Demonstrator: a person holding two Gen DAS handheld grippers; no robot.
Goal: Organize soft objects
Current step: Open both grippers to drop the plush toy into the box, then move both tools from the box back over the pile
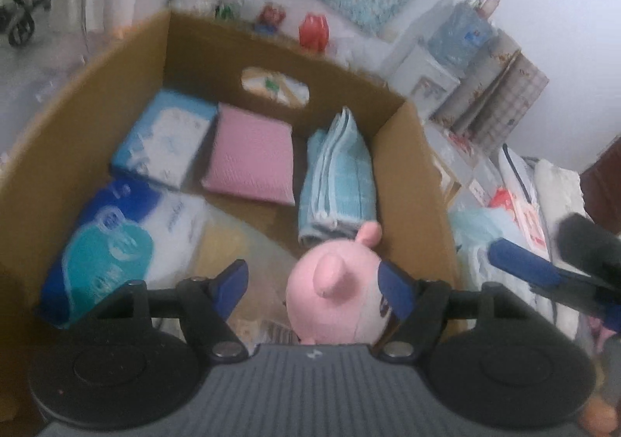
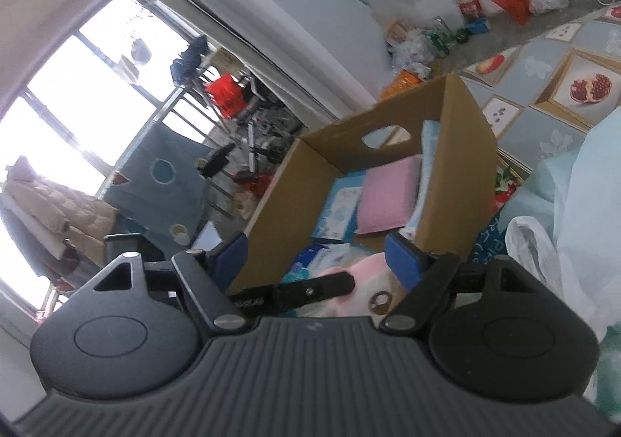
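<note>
The cardboard box (image 1: 411, 181) fills my left view, open-topped, with a hand-hole in its far wall. Inside, a big blue-and-white soft pack (image 1: 112, 247) lies near left, a smaller light-blue pack (image 1: 163, 138) far left, a pink pad (image 1: 250, 153) beside it, and a folded blue towel (image 1: 335, 181) stands against the right wall. The pink plush toy (image 1: 333, 289) sits at the near right corner, between the blue pads of my left gripper (image 1: 314, 287); the right pad touches its head, the left pad stands clear, so I judge my jaws apart and not squeezing it. My right gripper (image 2: 320, 258) hangs outside the box's near side with its jaws wide and nothing in them. To do this well, I would keep the toy low over the bare floor patch near the towel, let it settle, then lift straight away without dragging the towel's edge over.
</note>
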